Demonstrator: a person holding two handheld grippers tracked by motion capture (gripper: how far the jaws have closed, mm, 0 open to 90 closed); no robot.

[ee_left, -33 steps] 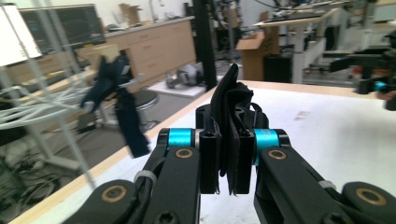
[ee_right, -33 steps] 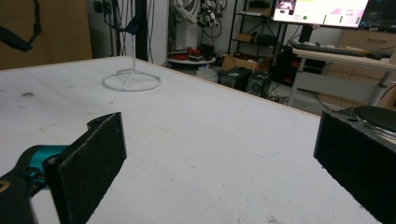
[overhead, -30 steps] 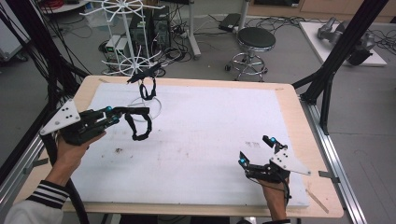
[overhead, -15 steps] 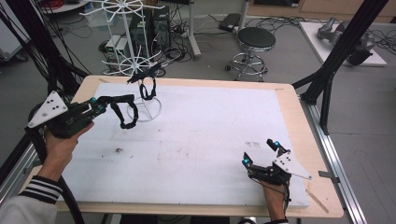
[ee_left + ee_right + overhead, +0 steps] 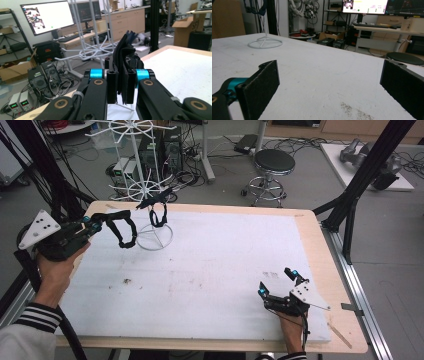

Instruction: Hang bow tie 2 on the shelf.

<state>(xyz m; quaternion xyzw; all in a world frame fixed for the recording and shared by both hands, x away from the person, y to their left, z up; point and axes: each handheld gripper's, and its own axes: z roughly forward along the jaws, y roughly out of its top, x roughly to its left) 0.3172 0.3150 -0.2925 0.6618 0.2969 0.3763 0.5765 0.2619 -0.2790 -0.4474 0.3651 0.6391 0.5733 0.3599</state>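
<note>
My left gripper (image 5: 101, 222) is held above the table's far left corner, shut on a black strap loop (image 5: 125, 231) that hangs from its jaws toward the right. In the left gripper view the folded strap (image 5: 125, 50) stands pinched between the fingertips (image 5: 112, 82). A tall white wire stand (image 5: 155, 238) rests on its ring base just right of the loop. A second black loop (image 5: 159, 215) hangs from one of its arms. My right gripper (image 5: 276, 282) lies open near the front right edge, its jaws (image 5: 329, 87) wide apart and empty.
The white foam table top (image 5: 225, 250) has a wooden rim. Black frame posts (image 5: 360, 180) stand at the right and left corners. A stool (image 5: 274, 162) and cabled equipment (image 5: 122, 170) sit on the floor beyond the far edge. The stand's ring base (image 5: 265, 42) is far from the right gripper.
My left gripper has risen and pulled back to the left with the strap loop, which now hangs beside the stand. The right gripper has hardly moved.
</note>
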